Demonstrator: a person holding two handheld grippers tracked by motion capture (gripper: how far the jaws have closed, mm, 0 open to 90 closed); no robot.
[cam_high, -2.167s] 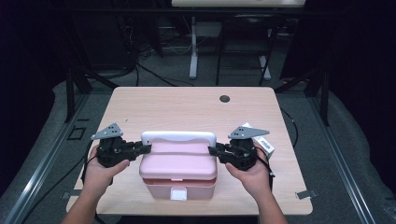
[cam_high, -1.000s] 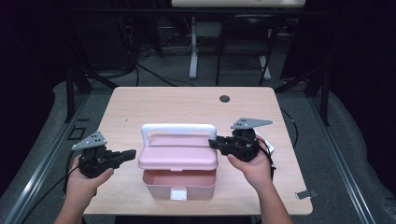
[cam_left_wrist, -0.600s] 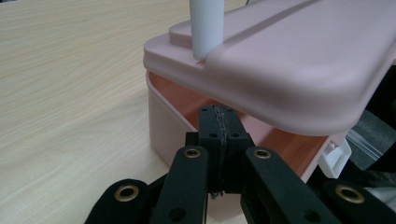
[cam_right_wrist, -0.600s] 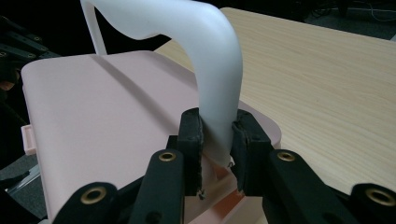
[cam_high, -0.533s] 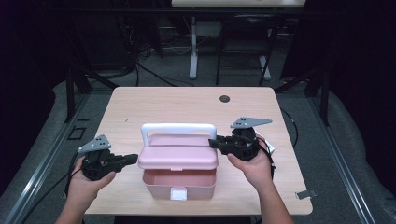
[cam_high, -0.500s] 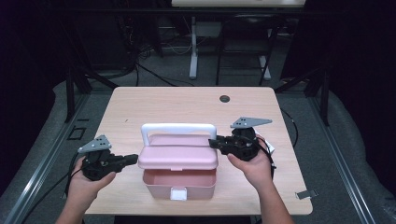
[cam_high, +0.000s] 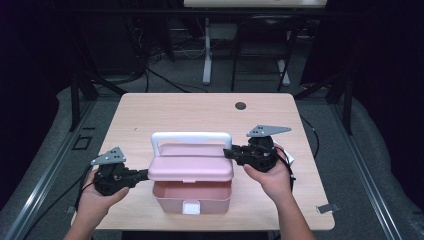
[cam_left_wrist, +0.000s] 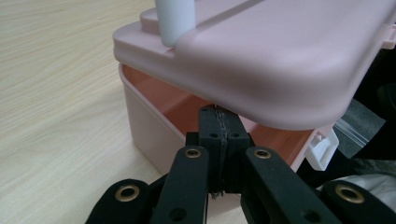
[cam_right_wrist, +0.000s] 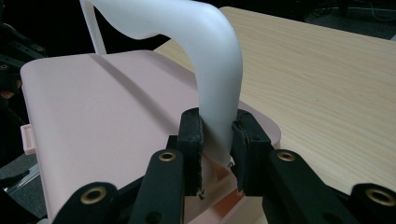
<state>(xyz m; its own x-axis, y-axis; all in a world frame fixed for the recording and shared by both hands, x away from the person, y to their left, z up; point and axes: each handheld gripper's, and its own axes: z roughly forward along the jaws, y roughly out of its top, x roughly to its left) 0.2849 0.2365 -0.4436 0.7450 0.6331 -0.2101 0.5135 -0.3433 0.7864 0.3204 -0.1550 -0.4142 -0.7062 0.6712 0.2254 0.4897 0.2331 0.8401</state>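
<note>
Pink box (cam_high: 192, 195) sits at the near middle of the table (cam_high: 200, 112). Lid (cam_high: 191, 167) is raised at the front, with a gap showing the inside of the box below it. White handle (cam_high: 191, 138) stands upright over the back of the lid. White latch (cam_high: 191, 207) hangs at the front wall, undone.

Right gripper (cam_high: 231, 152): jaws nearly together, clamped on the right leg of the handle just above the lid. In the right gripper view the white leg (cam_right_wrist: 219, 105) sits squarely between the two pads, both pads touching it; lid surface (cam_right_wrist: 102, 121) spreads to the left of the jaws.

Left gripper (cam_high: 145, 173): at the left side of the box, tips at the lid's left edge. In the left gripper view the jaws are fully closed, pad against pad, nothing held. The tips (cam_left_wrist: 219, 123) sit under the lid's rounded lip (cam_left_wrist: 261, 60), over the rim of the box (cam_left_wrist: 149, 107); whether they touch the lip I cannot tell.

Small dark round hole (cam_high: 240, 106) in the far part of the table, well apart from the box. Clear bag (cam_left_wrist: 355, 133) with a zip strip beyond the box in the left gripper view.

Writing: none legible on box, lid, latch or grippers.
</note>
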